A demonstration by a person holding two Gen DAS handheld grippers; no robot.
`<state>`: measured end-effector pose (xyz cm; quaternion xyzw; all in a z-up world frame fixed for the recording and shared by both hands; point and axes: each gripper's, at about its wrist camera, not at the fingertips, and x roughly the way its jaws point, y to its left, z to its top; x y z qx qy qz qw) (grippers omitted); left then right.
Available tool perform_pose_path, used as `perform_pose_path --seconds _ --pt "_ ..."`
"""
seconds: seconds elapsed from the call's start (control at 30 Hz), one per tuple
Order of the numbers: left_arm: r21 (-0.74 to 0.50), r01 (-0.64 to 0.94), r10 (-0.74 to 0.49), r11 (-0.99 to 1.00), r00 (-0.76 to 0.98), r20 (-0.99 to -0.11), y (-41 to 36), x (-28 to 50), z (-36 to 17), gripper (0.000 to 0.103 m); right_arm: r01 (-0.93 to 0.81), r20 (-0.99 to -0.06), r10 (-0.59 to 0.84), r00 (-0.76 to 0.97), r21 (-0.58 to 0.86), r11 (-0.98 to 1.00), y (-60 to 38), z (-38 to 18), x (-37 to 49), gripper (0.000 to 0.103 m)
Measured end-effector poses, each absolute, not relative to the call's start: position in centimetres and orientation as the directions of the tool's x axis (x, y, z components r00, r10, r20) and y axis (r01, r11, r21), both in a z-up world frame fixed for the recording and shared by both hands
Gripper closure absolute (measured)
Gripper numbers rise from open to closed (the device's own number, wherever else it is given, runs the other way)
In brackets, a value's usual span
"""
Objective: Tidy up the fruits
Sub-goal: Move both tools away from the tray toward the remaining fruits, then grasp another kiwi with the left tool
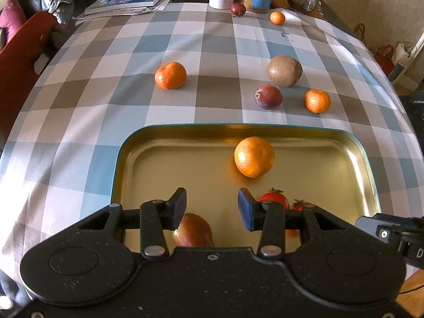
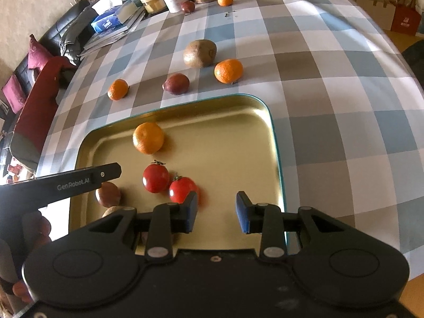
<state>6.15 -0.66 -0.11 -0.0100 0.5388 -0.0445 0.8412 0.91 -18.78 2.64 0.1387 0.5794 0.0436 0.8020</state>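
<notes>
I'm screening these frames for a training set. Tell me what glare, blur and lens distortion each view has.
Left wrist view: heavy fisheye bulge bends the tablecloth checks; the gold tray mirrors the mandarin as an orange glow on its far wall; the far clutter is soft. Right wrist view: same bulge, dark corners; white highlights on both tomatoes; blown-out patch by the tray's left edge.

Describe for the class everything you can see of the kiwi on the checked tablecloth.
The kiwi is a brown, dull-skinned oval fruit, whole and unpeeled, lying on its side on the checked tablecloth beyond the gold tray. It looks larger than the fruits near it. A dark plum and a mandarin lie close by; the mandarin may just touch it. No gripper is near it.
</notes>
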Motion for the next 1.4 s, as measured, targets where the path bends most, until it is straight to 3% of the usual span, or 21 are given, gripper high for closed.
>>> perform_pose_path --seconds 0.83,1.3,1.4 --pt "-0.051 0.202 -0.134 0.978 0.421 -0.897 -6.6 15.1 1.9 0.052 0.17 -0.881 0.165 0.444 0.263 0.95 -22.7 3.3 8.1 0.068" --pt "-0.071 0.256 -0.176 0.964 0.414 -0.893 -10.3 21.9 0.0 0.048 0.235 -0.886 0.144 0.44 0.269 0.934 -24.8 1.5 12.1 0.068" --pt "-0.072 0.269 -0.186 0.961 0.43 -0.883 -10.7 22.6 -0.3 0.043 0.254 -0.89 0.144 0.433 0.273 0.928 -25.1 1.0 12.5 0.068"
